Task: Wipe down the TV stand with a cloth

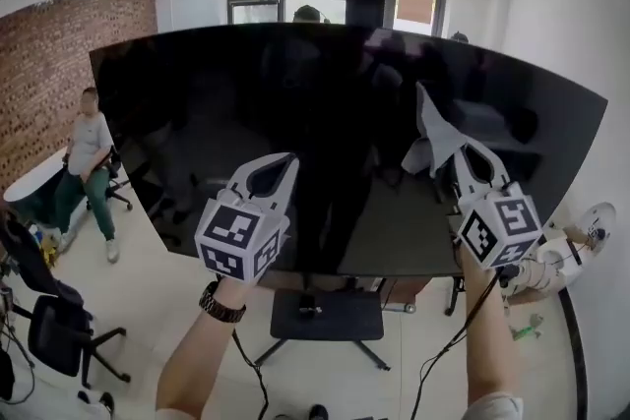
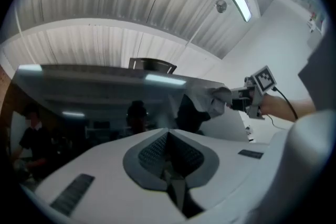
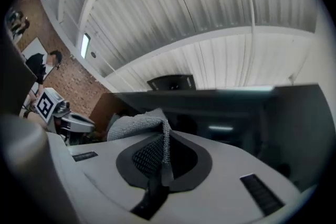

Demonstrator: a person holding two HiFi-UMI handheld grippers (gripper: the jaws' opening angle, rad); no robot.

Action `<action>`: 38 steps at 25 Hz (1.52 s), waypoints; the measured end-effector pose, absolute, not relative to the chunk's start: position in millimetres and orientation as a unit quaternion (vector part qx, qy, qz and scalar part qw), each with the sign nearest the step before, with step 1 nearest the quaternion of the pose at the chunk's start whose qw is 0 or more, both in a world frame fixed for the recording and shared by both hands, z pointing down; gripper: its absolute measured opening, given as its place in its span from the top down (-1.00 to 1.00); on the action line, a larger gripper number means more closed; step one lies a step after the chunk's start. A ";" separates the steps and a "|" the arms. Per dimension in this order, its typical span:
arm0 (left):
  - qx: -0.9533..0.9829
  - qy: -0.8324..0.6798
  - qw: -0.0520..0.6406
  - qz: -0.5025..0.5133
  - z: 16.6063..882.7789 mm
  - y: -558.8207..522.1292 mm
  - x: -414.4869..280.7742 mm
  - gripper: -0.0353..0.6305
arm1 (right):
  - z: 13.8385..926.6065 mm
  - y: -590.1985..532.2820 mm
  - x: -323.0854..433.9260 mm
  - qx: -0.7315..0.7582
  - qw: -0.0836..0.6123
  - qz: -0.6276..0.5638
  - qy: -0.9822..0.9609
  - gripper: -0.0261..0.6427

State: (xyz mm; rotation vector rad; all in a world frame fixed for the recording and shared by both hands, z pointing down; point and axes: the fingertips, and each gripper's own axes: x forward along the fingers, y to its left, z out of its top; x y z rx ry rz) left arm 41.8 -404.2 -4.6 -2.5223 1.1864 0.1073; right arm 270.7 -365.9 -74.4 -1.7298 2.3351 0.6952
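A large black TV (image 1: 325, 133) fills the middle of the head view, on a dark stand with a flat base (image 1: 327, 314) on the floor. My right gripper (image 1: 465, 155) is shut on a grey cloth (image 1: 434, 135), which it holds up against the right part of the screen. In the right gripper view the cloth (image 3: 137, 124) is pinched between the jaws and folds over to the left. My left gripper (image 1: 275, 171) is raised in front of the screen's middle, its jaws closed together with nothing between them (image 2: 169, 145). The left gripper view shows the cloth (image 2: 214, 100) at the screen's edge.
A person (image 1: 89, 167) sits on a chair at the left by the brick wall. A black office chair (image 1: 49, 330) stands at lower left. Cables (image 1: 448, 349) trail across the floor, and small items (image 1: 551, 270) lie at the right near the wall.
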 end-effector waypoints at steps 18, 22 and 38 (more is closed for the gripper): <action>-0.893 0.442 0.032 -0.079 552.4 -462.9 -0.4 0.82 | 540.0 -493.2 54.2 -0.536 -0.033 0.053 0.842 0.90; -0.891 0.445 0.034 -0.083 647.2 -495.0 1.3 0.82 | 635.6 -571.6 66.4 -0.558 -0.069 0.106 0.820 0.90; -0.898 0.432 0.074 -0.027 769.9 -494.8 25.0 0.82 | 672.2 -584.8 248.5 -0.641 -0.017 0.127 0.757 0.90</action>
